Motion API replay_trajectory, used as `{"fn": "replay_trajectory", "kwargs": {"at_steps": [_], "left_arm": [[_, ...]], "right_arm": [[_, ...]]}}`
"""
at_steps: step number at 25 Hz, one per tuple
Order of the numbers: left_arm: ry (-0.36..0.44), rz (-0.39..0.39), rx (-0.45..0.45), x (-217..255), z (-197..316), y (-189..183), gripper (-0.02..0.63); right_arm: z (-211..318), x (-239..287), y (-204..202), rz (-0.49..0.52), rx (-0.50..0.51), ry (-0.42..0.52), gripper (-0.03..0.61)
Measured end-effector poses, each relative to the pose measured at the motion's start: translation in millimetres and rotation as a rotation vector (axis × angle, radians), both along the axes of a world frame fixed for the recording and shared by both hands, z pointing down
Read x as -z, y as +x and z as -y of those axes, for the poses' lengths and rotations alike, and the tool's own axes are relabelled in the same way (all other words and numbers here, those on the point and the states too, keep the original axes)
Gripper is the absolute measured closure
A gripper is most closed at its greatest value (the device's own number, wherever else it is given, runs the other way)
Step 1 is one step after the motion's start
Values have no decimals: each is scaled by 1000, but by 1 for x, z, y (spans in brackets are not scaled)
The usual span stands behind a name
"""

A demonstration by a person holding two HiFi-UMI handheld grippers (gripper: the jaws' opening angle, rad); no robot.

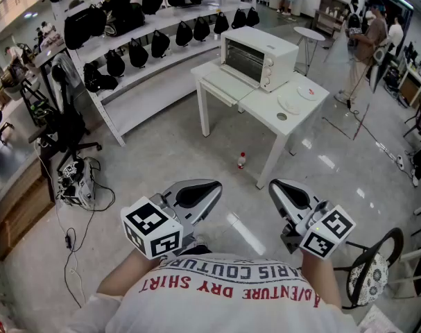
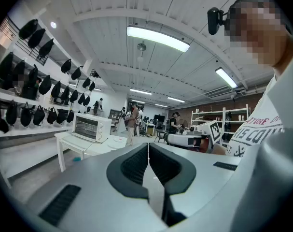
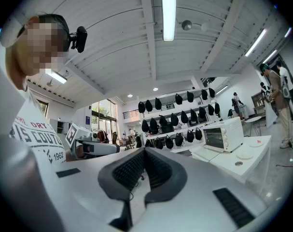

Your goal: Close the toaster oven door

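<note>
**Jaw state.** The left gripper (image 2: pixel 148 146) was clenched: in the left gripper view its two dark ribbed pads met along a closed seam, with nothing between them. The right gripper (image 3: pixel 144 151) was clenched likewise, pads together and empty. Neither gripper touched any object.

**Gripper position.** In the head view I saw the left gripper (image 1: pixel 209 188) and the right gripper (image 1: pixel 278 187) held near the operator's torso, side by side, tips pointing toward the far side of the room over bare grey floor.

**Task object.** The white box-shaped metal toaster oven (image 1: pixel 260 57) stood at the far side, on the far-left part of a white rectangular table (image 1: pixel 265 111), well apart from both grippers. Its door (image 1: pixel 227 83) appeared to be folded down flat on the oven's left side, so I judged it open. Two white round plates (image 1: pixel 291 103) lay on the table, right of the oven. A small red-and-white bottle (image 1: pixel 242 160) stood on the floor near the table's legs.

**Step in hand.** I judged the task not yet started: this was the standby posture ahead of the approach.

**Next move.** The operator must close the gap to the table. One clenched gripper should then go under the door's free edge and swing it upward until it seats against the oven front. Shut jaws should suffice for this push.
</note>
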State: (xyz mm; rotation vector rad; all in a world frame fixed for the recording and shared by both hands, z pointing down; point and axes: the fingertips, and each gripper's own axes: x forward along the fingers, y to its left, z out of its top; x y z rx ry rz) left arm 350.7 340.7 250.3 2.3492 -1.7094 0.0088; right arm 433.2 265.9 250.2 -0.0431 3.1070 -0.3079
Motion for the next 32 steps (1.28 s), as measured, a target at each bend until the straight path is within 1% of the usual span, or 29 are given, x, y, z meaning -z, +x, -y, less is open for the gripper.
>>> {"fn": "replay_trajectory", "kwargs": {"at_steps": [4, 7, 11, 14, 18, 21, 25, 29, 32], "left_arm": [[0, 14, 1, 1, 0, -1, 583], [-6, 12, 7, -2, 1, -4, 583], [-24, -1, 16, -11, 4, -12, 583], [-35, -14, 24, -19, 12, -23, 582], [-56, -40, 27, -32, 31, -48, 581], [-69, -53, 23, -40, 53, -74, 582], [-102, -72, 21, -54, 92, -122, 582], [-141, -82, 18, -68, 132, -182, 583], [-157, -91, 18, -75, 162, -235, 582]], "right_arm": [[0, 2, -1, 8, -1, 5, 557], [2, 1, -4, 8, -2, 2, 557], [4, -9, -15, -26, 10, -2, 557], [12, -19, -25, -48, 14, -3, 557], [33, -33, -49, -69, 6, -36, 557], [55, -42, -75, -87, 0, -55, 557], [93, -58, -120, -114, -10, -94, 557], [134, -74, -175, -134, -20, -147, 557], [165, -80, -219, -160, -41, -152, 557]]}}
